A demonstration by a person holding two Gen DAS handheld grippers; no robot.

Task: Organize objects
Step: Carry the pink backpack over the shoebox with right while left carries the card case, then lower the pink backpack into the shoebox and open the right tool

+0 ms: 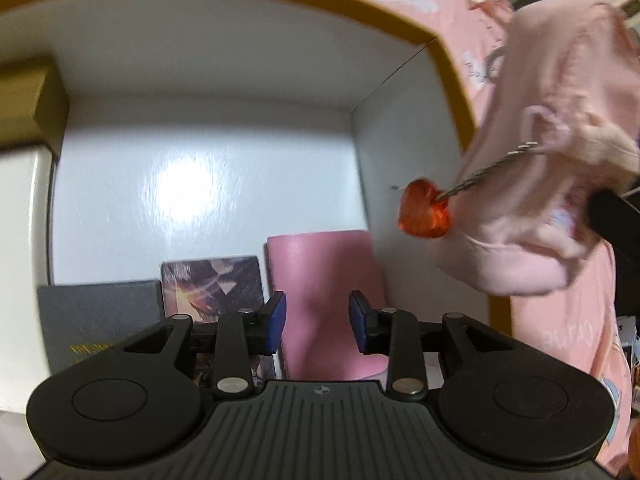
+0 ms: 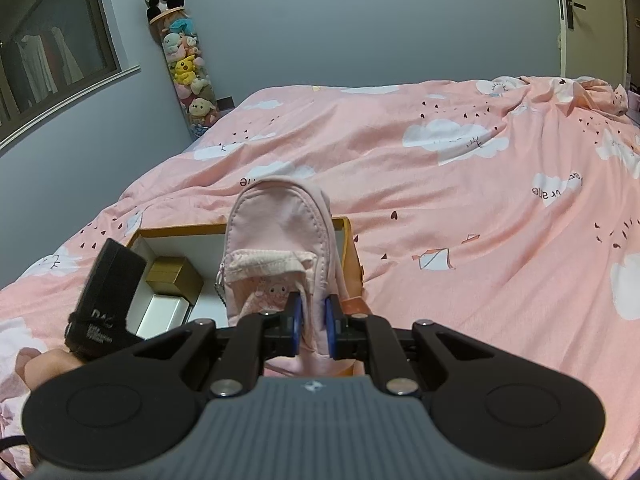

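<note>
My right tool (image 2: pixel 311 322) is pinching the pouch (image 2: pixel 280 248) above the box (image 2: pixel 346 236), ready for packing. My left tool (image 1: pixel 317 322) is hanging open, empty, over the pink case (image 1: pixel 320 272).

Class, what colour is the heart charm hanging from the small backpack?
Red-orange, translucent; the heart charm shows best in the left wrist view.

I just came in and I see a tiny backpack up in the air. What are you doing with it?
A person is tidying small things into a white box on the bed. The right gripper pinches a little pink backpack and holds it over the box; a red heart charm dangles from it. The left gripper is open over a pink case already standing in the box beside a grey box and a picture box.
</note>
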